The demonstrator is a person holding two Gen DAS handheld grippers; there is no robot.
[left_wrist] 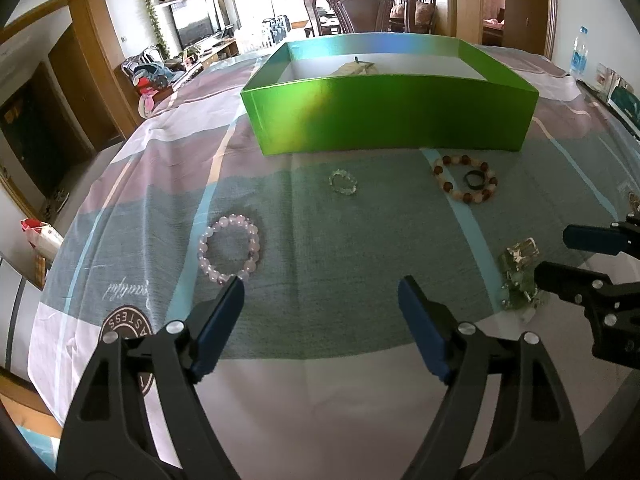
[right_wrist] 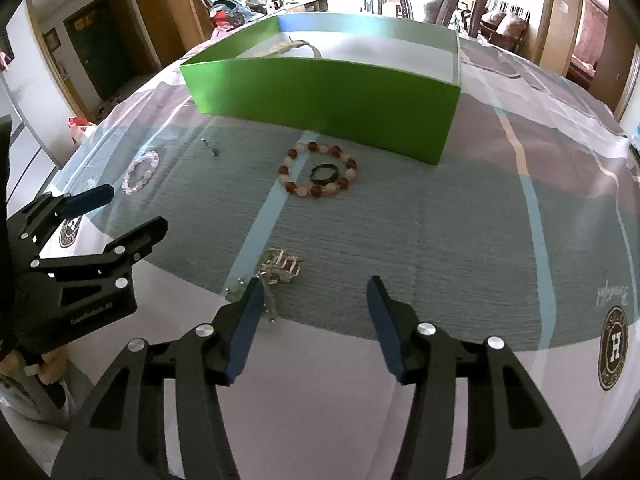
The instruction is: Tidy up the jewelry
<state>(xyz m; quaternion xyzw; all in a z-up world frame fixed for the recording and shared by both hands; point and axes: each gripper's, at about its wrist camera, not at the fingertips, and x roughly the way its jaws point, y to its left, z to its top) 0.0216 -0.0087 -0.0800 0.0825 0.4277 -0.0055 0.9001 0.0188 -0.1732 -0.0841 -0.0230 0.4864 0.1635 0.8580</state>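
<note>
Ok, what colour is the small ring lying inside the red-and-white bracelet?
Black ring, clearest in the right wrist view.

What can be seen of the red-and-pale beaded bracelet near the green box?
The beaded bracelet is a closed loop of round beads, dark red ones alternating with pale pinkish-white ones, glossy like stone or glass. It lies flat on the grey-green patch of the tablecloth, just in front of the green box without touching it. A small dark ring lies inside the loop. Neither gripper touches it.
</note>
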